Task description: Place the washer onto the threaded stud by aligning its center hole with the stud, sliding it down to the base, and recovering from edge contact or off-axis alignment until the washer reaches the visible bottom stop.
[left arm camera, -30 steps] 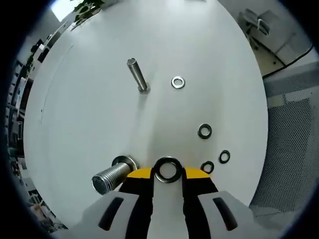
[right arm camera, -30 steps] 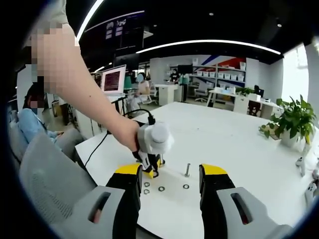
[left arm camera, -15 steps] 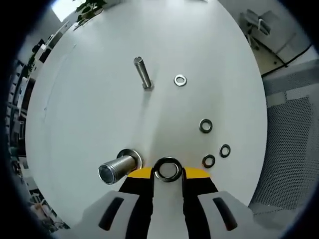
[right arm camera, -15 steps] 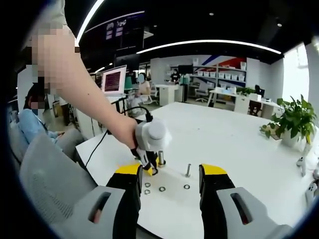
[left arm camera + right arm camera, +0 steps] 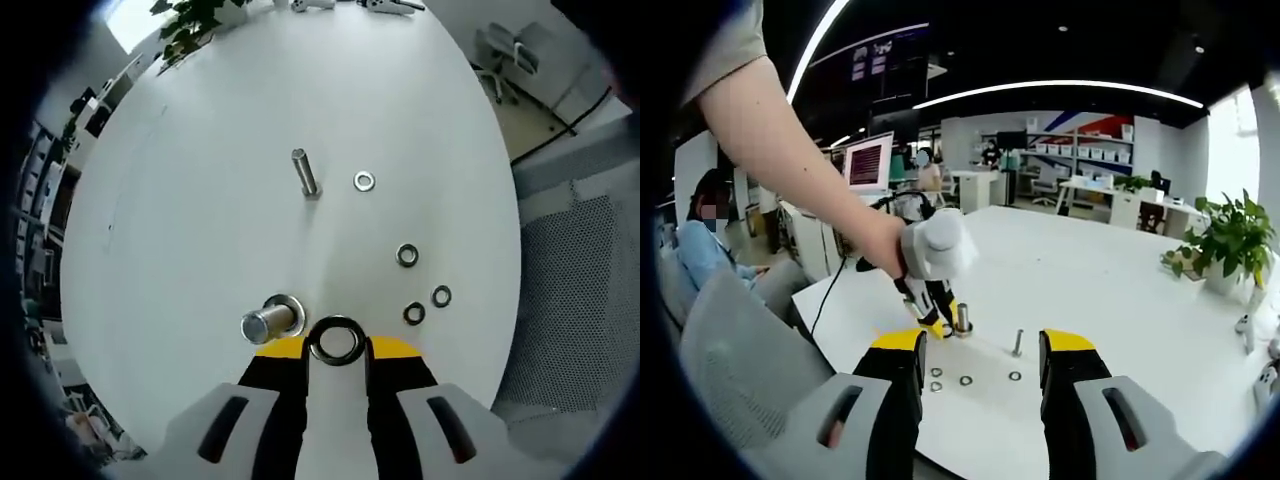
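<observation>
My left gripper [image 5: 336, 356] is shut on a large steel washer [image 5: 336, 322], pinched by its edge between the yellow-tipped jaws. The thick threaded stud [image 5: 268, 322] stands upright on the white table just left of the washer, seen almost from its top. In the right gripper view a person's hand holds the left gripper [image 5: 936, 322] close beside the thick stud [image 5: 962, 318], slightly above the table. My right gripper [image 5: 983, 362] stays open near the table's front edge, with nothing between its jaws.
A thinner stud [image 5: 304, 173] stands farther out, with a small washer [image 5: 364, 181] beside it. Three more loose washers [image 5: 406, 255] lie to the right. The round white table's edge [image 5: 505, 250] curves close on that side. A potted plant [image 5: 1230, 245] sits at the far right.
The left gripper has risen and tilted with the washer, so the thick stud now shows nearly end-on. In the right gripper view it moved up and right, nearer that stud.
</observation>
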The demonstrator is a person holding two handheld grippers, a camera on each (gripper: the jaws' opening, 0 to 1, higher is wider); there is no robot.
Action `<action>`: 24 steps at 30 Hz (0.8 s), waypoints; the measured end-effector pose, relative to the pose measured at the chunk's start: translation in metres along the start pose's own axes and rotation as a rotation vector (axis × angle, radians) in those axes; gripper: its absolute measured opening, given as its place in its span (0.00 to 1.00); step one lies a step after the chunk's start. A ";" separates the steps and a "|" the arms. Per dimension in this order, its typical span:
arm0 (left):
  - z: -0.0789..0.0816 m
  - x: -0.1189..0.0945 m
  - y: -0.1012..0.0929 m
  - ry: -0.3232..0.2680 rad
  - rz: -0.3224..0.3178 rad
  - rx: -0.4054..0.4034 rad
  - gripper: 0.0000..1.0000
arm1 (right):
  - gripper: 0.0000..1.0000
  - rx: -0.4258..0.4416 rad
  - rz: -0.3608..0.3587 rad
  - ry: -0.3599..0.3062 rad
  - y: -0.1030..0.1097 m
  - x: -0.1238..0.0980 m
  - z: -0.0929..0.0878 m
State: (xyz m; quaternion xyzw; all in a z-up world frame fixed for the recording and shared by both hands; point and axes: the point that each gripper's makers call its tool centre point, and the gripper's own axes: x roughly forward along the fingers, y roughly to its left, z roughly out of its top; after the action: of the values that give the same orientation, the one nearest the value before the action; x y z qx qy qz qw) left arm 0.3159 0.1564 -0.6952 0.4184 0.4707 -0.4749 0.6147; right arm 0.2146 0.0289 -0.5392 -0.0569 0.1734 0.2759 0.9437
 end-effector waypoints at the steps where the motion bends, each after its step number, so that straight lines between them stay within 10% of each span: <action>1: 0.000 -0.002 0.002 -0.001 0.002 -0.001 0.19 | 0.48 -0.002 0.001 0.000 0.000 0.000 0.000; 24: 0.013 -0.034 0.024 -0.023 0.062 0.014 0.19 | 0.48 0.000 0.004 -0.005 0.001 0.000 0.001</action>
State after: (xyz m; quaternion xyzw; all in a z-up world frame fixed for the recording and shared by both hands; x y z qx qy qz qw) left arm 0.3378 0.1552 -0.6573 0.4316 0.4473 -0.4636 0.6314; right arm 0.2146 0.0299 -0.5380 -0.0560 0.1714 0.2779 0.9436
